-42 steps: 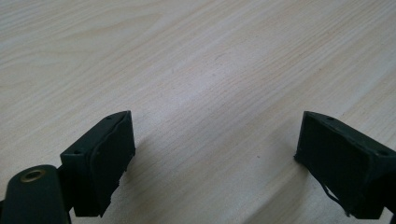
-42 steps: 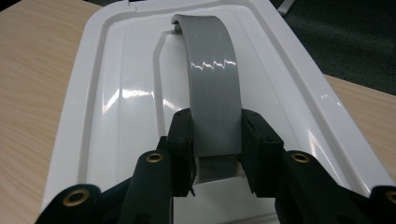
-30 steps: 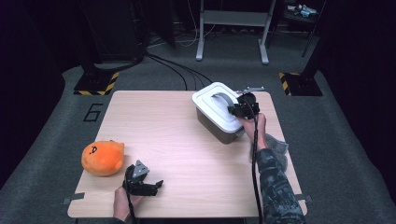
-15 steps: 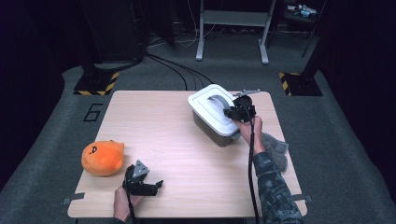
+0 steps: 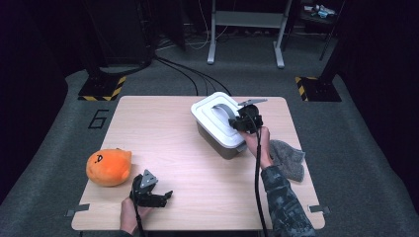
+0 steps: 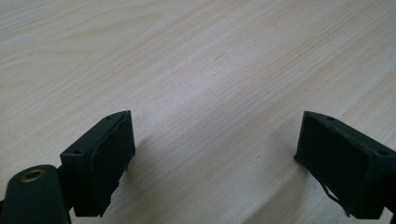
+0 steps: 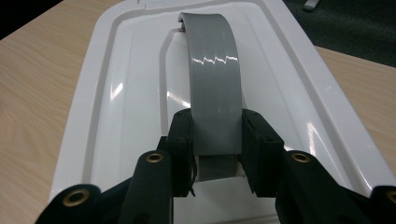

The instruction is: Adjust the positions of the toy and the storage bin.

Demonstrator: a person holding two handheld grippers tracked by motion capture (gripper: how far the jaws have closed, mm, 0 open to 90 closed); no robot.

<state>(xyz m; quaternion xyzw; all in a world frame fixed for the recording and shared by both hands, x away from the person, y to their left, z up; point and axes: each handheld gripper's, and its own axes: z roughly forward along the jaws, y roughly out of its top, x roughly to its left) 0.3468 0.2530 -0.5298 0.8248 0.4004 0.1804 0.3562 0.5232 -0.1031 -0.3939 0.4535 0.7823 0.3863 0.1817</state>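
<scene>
We had the grey handle (image 7: 215, 79) of the white-lidded bin (image 5: 220, 123), toward the surface's (image 5: 163, 133) far right, clenched in our right tool (image 7: 216, 140), left tool (image 6: 215, 154) released and idle; next, we judged, came a steady lift.

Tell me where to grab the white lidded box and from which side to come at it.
Take the grey handle arching over the white lid of the box. Come from above at its near end, fingers across its width: the strap is narrow, flat and raised clear of the lid. The right gripper is clamped there now.
</scene>
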